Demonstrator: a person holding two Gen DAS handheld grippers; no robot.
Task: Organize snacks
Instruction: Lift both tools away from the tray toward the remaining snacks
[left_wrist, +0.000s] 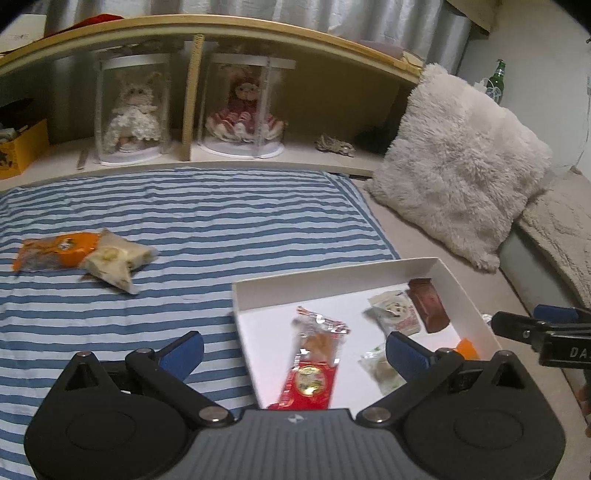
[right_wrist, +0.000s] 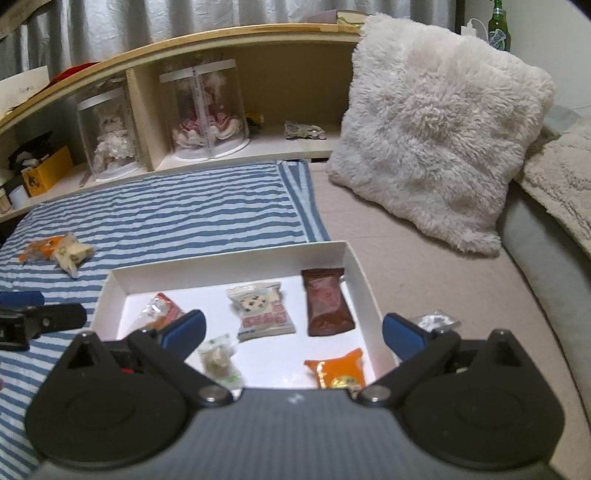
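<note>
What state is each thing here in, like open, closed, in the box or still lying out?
White box: open, no lid, holding five snacks.
Brown packet: sealed, flat in the box.
Orange packet on the striped cloth: outside the box.
Pale packet: outside, overlapping the orange one.
Silver packet: outside, right of the box.
Left gripper: open, empty.
Right gripper: open, empty.

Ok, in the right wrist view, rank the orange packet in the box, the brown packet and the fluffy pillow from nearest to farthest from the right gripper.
1. Orange packet: in the white box, just ahead of the open right gripper.
2. Brown packet: deeper in the box, right side.
3. Fluffy pillow: beyond the box, right.
</note>
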